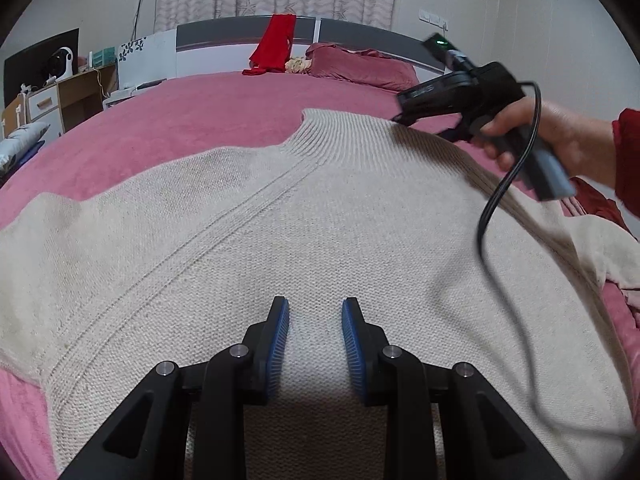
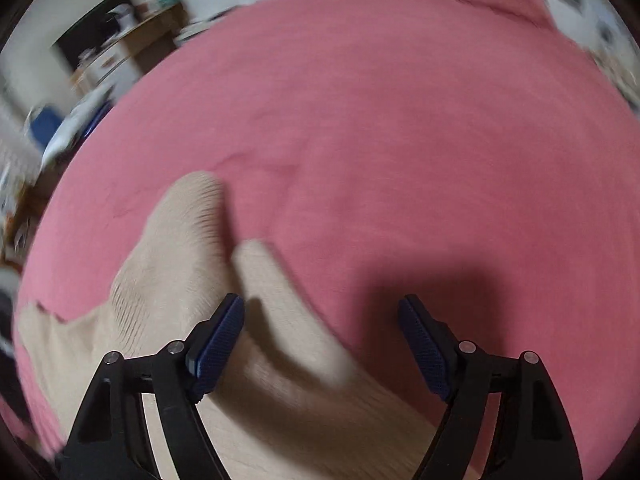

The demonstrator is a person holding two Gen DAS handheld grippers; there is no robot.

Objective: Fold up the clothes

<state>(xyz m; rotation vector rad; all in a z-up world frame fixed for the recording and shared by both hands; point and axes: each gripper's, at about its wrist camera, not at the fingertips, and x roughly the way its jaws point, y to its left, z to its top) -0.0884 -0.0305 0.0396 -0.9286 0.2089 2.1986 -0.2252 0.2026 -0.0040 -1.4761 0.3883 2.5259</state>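
Note:
A cream knit sweater [image 1: 304,216] lies spread flat on the pink bedspread [image 1: 208,104], its ribbed collar [image 1: 320,132] pointing to the far side. My left gripper [image 1: 315,312] sits low at the near hem, its blue pads closed against a raised ridge of the knit. My right gripper [image 1: 420,124], held by a hand [image 1: 532,136] in a red sleeve, hovers at the sweater's far right shoulder. In the blurred right wrist view that gripper [image 2: 320,308] stands wide open over the sweater's shoulder edge [image 2: 256,320], nothing between its fingers.
A black cable [image 1: 500,200] hangs from the right gripper across the sweater. A red garment [image 1: 276,44] drapes over the headboard beside a pink pillow [image 1: 360,66]. A wooden desk [image 1: 68,100] stands left of the bed. More pink cloth bunches at the right [image 1: 624,312].

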